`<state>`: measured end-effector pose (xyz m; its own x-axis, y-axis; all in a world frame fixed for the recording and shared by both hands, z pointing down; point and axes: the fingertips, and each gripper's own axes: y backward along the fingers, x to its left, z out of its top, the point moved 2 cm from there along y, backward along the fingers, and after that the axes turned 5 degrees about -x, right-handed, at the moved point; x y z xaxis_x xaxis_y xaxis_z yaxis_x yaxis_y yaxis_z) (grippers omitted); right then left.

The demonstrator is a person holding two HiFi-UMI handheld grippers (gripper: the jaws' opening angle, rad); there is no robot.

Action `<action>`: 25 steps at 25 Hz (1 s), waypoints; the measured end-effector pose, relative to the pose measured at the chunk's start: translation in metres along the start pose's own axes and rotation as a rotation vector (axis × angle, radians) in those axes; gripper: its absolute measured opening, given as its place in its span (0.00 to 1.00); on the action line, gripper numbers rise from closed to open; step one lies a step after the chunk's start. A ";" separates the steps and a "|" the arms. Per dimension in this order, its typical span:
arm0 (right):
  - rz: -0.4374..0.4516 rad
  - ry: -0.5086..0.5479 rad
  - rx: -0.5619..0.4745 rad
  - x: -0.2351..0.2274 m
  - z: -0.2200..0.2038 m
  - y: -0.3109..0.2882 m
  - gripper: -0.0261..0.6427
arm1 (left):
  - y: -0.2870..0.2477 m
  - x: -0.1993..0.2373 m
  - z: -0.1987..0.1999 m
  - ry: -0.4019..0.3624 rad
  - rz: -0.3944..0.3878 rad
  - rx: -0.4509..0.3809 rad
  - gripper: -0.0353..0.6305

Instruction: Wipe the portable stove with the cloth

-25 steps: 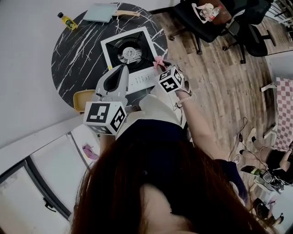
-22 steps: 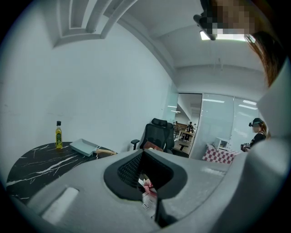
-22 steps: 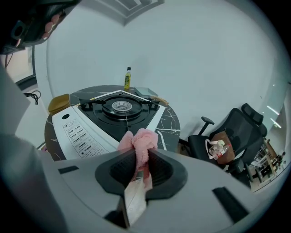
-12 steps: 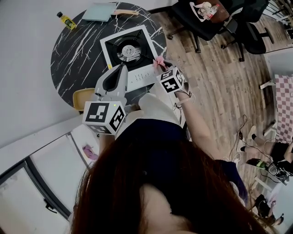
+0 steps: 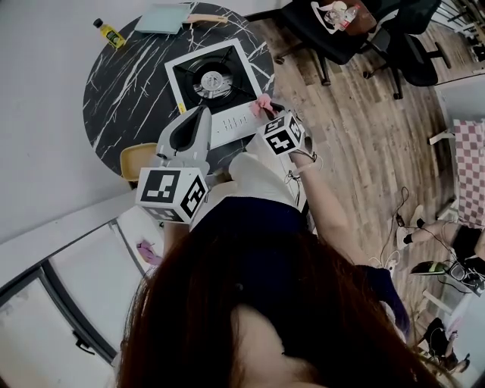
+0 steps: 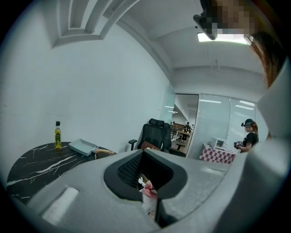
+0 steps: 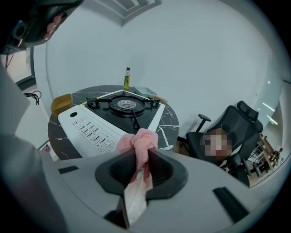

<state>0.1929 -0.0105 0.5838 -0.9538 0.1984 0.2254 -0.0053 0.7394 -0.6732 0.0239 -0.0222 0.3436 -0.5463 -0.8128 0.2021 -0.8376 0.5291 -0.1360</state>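
Observation:
The portable stove [image 5: 216, 89], white with a black top and a round burner [image 7: 125, 103], stands on a round black marble table [image 5: 125, 91]. My right gripper [image 5: 267, 112] is shut on a bunched pink cloth [image 5: 264, 104] at the right end of the stove's white control panel [image 7: 93, 129]. The cloth [image 7: 140, 139] pokes out past the jaws in the right gripper view. I cannot tell whether it touches the panel. My left gripper [image 5: 203, 114] hovers over the panel's left part, jaws together and holding nothing; its tip [image 6: 142, 152] looks shut.
A small oil bottle [image 5: 111, 34] and a grey tray with a wooden handle [image 5: 168, 20] sit at the table's far side. A yellow seat [image 5: 136, 161] is by the near left edge. Black office chairs [image 5: 341, 30] stand on the wooden floor to the right.
The right gripper and cloth have shifted slightly toward the near right corner of the stove. The left gripper has hardly moved.

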 end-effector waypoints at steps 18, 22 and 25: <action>-0.021 0.064 0.038 0.024 0.001 0.007 0.15 | 0.050 0.018 -0.006 0.023 0.090 -0.018 0.07; -0.016 0.080 0.039 0.033 0.005 0.007 0.15 | 0.063 0.021 -0.007 0.029 0.111 -0.025 0.07; -0.009 0.095 0.038 0.042 0.008 0.006 0.15 | 0.074 0.025 -0.008 0.034 0.126 -0.030 0.07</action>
<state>0.1501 -0.0032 0.5837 -0.9211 0.2529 0.2961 -0.0272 0.7168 -0.6967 -0.0518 -0.0016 0.3467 -0.6468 -0.7310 0.2176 -0.7616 0.6342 -0.1334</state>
